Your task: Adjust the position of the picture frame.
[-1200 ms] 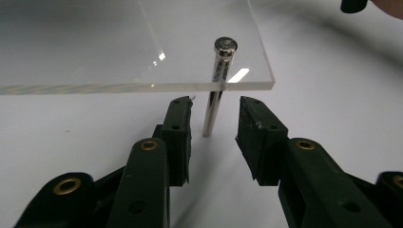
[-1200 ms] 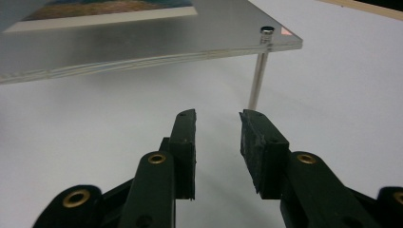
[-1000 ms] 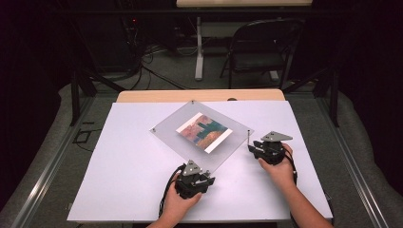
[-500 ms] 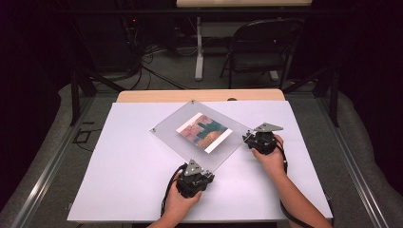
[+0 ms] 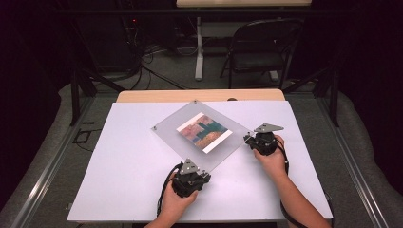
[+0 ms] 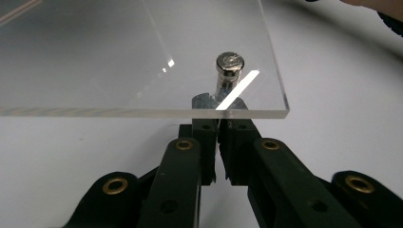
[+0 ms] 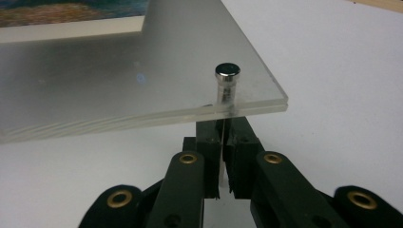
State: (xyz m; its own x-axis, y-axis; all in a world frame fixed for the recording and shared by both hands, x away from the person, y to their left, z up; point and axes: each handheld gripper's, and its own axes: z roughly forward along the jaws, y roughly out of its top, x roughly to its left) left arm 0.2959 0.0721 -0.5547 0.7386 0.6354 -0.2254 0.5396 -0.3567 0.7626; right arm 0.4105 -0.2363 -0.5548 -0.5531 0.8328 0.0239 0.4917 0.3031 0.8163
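High view: the acrylic frame (image 5: 202, 135) lies flat between both grippers. Left gripper (image 6: 219, 124) view — jaws clenched beneath the frame's corner, under a metal stud (image 6: 230, 64). Right gripper (image 7: 222, 124) view — likewise clenched below its stud (image 7: 227, 71); uneven lifting could tip the frame.

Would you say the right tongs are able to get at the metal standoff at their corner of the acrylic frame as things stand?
Probably yes: the right tongs sit right at that corner of the acrylic frame, jaws nearly closed just below the standoff, with nothing between.
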